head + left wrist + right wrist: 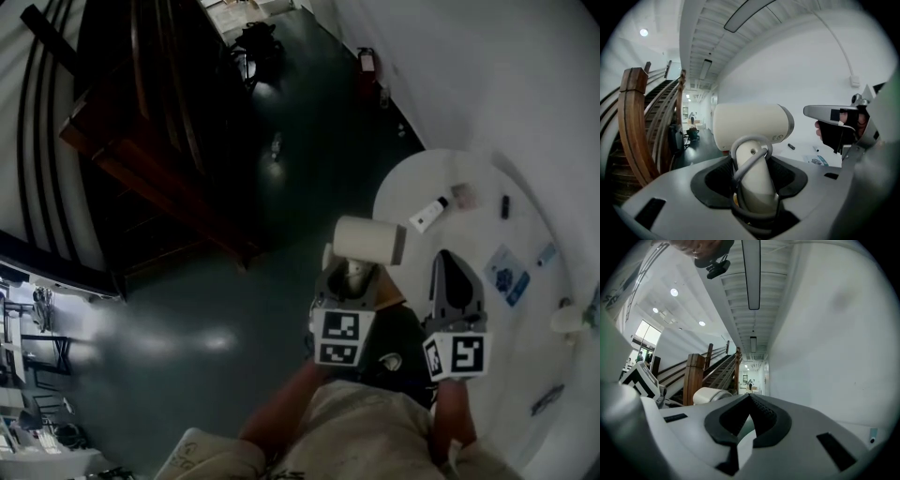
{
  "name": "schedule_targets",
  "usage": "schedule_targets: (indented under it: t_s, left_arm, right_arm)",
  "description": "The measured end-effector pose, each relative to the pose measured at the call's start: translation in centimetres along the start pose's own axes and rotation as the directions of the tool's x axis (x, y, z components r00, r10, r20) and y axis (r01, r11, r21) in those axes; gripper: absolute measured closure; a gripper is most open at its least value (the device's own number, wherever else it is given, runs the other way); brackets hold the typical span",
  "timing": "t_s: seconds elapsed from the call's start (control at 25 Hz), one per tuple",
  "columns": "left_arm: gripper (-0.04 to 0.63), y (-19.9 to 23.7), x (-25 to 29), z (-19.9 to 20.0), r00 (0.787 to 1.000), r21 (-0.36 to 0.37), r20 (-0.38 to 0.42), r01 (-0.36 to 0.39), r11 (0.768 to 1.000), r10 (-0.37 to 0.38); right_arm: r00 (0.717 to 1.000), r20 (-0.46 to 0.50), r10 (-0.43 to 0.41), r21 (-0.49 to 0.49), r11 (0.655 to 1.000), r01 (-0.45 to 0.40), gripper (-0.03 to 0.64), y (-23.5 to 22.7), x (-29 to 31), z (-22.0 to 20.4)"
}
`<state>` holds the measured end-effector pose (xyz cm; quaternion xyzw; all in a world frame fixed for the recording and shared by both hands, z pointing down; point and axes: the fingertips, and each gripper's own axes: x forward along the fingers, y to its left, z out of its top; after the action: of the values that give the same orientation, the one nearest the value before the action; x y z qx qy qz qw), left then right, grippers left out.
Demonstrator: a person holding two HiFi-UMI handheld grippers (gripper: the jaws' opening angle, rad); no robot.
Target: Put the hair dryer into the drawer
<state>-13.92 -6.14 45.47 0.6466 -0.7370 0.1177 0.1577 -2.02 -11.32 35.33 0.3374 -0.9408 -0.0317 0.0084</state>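
A cream-white hair dryer (368, 239) is held up over the dark floor, barrel lying sideways, handle pointing down. My left gripper (354, 277) is shut on that handle. In the left gripper view the handle (752, 173) sits between the jaws, with a grey cord loop (749, 143) around its top below the barrel (750, 126). My right gripper (452, 267) is just to its right, near a round table; its jaws meet at the tips (750, 399) with nothing between them. The dryer's barrel (710, 395) shows to its left. No drawer is in view.
The round white table (525, 234) against the white wall carries a small white item (429, 214), a blue leaflet (506, 275) and other small things. A dark wooden staircase (141, 141) rises at the left. A red extinguisher (367, 64) stands by the far wall.
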Motion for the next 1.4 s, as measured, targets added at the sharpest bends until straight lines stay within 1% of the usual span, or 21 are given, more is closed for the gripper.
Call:
schedule_targets:
  t_s: [0.24, 0.44, 0.56, 0.76, 0.84, 0.88, 1.04, 1.2, 1.28, 1.4]
  left_arm:
    - [0.365, 1.2, 1.1, -3.5, 0.996, 0.02, -0.094, 0.005, 1.0, -0.003]
    - [0.365, 1.9, 2.1, -7.1, 0.982, 0.056, -0.188, 0.031, 0.998, -0.02]
    - [0.365, 2.5, 2.4, -9.3, 0.967, 0.082, -0.252, 0.05, 0.995, -0.027]
    - [0.365, 3.2, 3.1, -12.6, 0.932, 0.136, -0.36, 0.093, 0.986, -0.038]
    - [0.365, 3.5, 3.4, -13.9, 0.914, 0.164, -0.404, 0.119, 0.979, -0.043]
    - [0.365, 3.6, 3.5, -14.6, 0.9, 0.179, -0.433, 0.135, 0.975, -0.045]
    - [0.365, 4.0, 3.8, -16.8, 0.835, 0.211, -0.547, 0.211, 0.955, -0.064]
    - [0.365, 4.2, 4.4, -18.2, 0.784, 0.249, -0.616, 0.285, 0.926, -0.075]
    - [0.365, 4.1, 4.8, -18.9, 0.759, 0.252, -0.646, 0.315, 0.915, -0.083]
    - [0.365, 3.8, 5.7, -19.7, 0.723, 0.236, -0.683, 0.353, 0.906, -0.104]
  right_arm:
    - [0.999, -0.034, 0.006, 0.003, 1.0, -0.006, 0.612, 0.3, 0.5, -0.9]
    - [0.999, -0.038, -0.002, -0.001, 1.0, 0.002, 0.613, 0.0, 0.7, -1.5]
    - [0.999, -0.047, -0.002, 0.001, 1.0, 0.002, 0.612, -0.2, 0.8, -1.9]
    - [0.998, -0.061, 0.004, -0.001, 1.0, -0.004, 0.612, -0.2, 1.3, -2.3]
    - [0.998, -0.063, 0.008, -0.001, 1.0, -0.009, 0.612, -0.1, 1.5, -2.4]
    - [0.998, -0.066, 0.009, 0.001, 1.0, -0.009, 0.612, -0.1, 1.5, -2.5]
    - [0.997, -0.079, -0.003, 0.015, 1.0, 0.004, 0.612, -0.6, 1.5, -3.1]
    - [0.996, -0.087, -0.004, 0.017, 1.0, 0.005, 0.612, -0.5, 1.6, -3.4]
    - [0.996, -0.089, -0.001, 0.018, 1.0, 0.003, 0.612, -0.4, 1.7, -3.5]
    - [0.996, -0.095, -0.003, 0.027, 1.0, 0.005, 0.612, -0.4, 1.8, -3.9]
